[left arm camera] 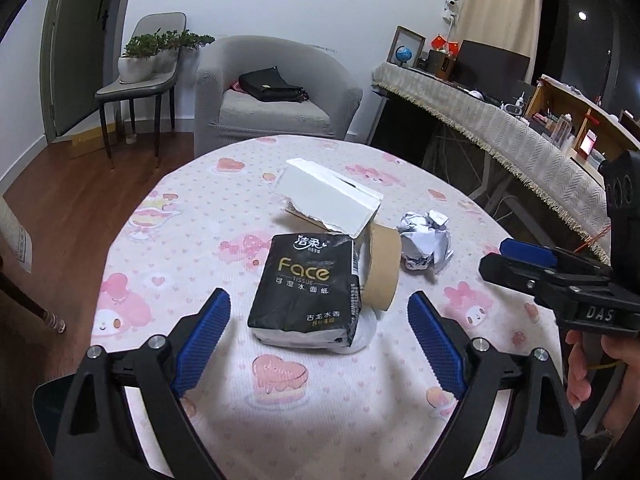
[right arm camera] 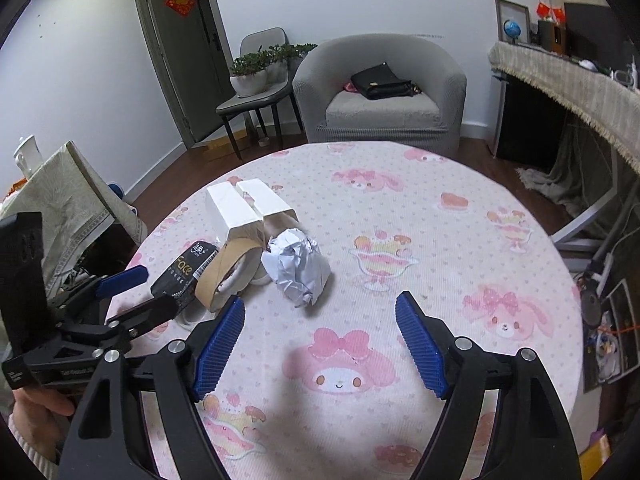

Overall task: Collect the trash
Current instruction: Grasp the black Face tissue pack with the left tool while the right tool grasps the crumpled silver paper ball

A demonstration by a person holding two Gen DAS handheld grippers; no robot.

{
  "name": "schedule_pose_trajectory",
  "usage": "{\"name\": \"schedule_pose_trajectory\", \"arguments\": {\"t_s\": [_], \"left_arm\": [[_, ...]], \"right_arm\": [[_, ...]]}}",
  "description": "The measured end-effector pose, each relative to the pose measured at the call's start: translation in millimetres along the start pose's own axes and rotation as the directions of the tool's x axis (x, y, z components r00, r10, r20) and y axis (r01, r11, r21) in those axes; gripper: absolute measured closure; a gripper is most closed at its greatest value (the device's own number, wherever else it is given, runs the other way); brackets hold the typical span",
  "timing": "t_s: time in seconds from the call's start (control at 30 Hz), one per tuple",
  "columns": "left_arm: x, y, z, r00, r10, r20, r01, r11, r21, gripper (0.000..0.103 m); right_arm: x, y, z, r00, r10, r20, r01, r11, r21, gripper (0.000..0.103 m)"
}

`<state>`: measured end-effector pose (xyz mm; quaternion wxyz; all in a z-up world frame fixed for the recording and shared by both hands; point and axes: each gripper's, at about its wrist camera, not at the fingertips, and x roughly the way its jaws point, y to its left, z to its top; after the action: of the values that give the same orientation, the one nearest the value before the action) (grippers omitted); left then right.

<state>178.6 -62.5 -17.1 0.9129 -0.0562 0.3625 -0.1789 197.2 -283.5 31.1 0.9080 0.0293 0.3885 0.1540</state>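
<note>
Pink cartoon-printed cloth covers the round table [left arm camera: 168, 240], which stands in a living room before a grey armchair [left arm camera: 276, 92] with a black bag on its seat. Four pieces of rubbish lie bunched near the table's middle: a black tissue pack [left arm camera: 304, 292], a brown cardboard tape roll [left arm camera: 380, 268] leaning against the pack's right side, a torn white box [left arm camera: 332, 196] propped just behind them, and a crumpled paper ball [left arm camera: 426, 244] a little to the right.

The left gripper [left arm camera: 320, 336] hangs above the cloth with its fingers spread wide and empty. The tissue pack sits just ahead of the gap, so that pack looks like its target. The right gripper [right arm camera: 320, 336] is likewise open and holds nothing; the paper ball [right arm camera: 298, 268] lies just beyond its left finger, probably its own pick.

Both tools tilt downward toward the pile, side by side, which suits two separate grabs. No bin shows in either view, so where the rubbish should go cannot be told.
</note>
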Motion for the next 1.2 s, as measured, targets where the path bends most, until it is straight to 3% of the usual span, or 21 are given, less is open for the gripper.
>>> {"name": "schedule_pose_trajectory", "arguments": {"t_s": [0.23,0.43,0.6,0.87,0.97,1.2], "left_arm": [[8.6,2.1,-1.2,1.0,0.017,-0.023,-0.017,1.0,0.022,0.021],[13.6,9.0,-0.2,0.999,-0.013,-0.044,0.013,1.0,-0.01,0.04],[16.2,12.1,0.6,0.998,-0.042,-0.055,0.04,0.999,-0.033,0.048],[10.1,13.7,0.4,0.998,-0.046,-0.038,0.044,0.998,-0.041,0.05],[3.9,15.4,1.8,0.999,-0.05,-0.021,0.049,0.997,-0.051,0.05],[-9.1,24.8,1.7,0.999,-0.037,-0.003,0.037,0.997,-0.061,0.05]], "right_arm": [[2.1,-7.8,1.8,1.0,0.014,0.0,-0.014,0.999,0.031,0.024],[10.3,-12.6,2.7,0.999,0.03,-0.013,-0.029,0.997,0.068,0.024],[16.0,-8.0,4.9,0.999,0.044,-0.015,-0.043,0.997,0.07,0.024],[30.8,4.8,7.6,0.999,0.026,-0.038,-0.025,0.999,0.024,0.025],[34.0,6.5,9.2,0.999,0.022,-0.043,-0.021,1.0,0.018,0.032],[40.3,16.1,12.2,0.999,0.012,-0.04,-0.012,1.0,-0.001,0.039]]}}
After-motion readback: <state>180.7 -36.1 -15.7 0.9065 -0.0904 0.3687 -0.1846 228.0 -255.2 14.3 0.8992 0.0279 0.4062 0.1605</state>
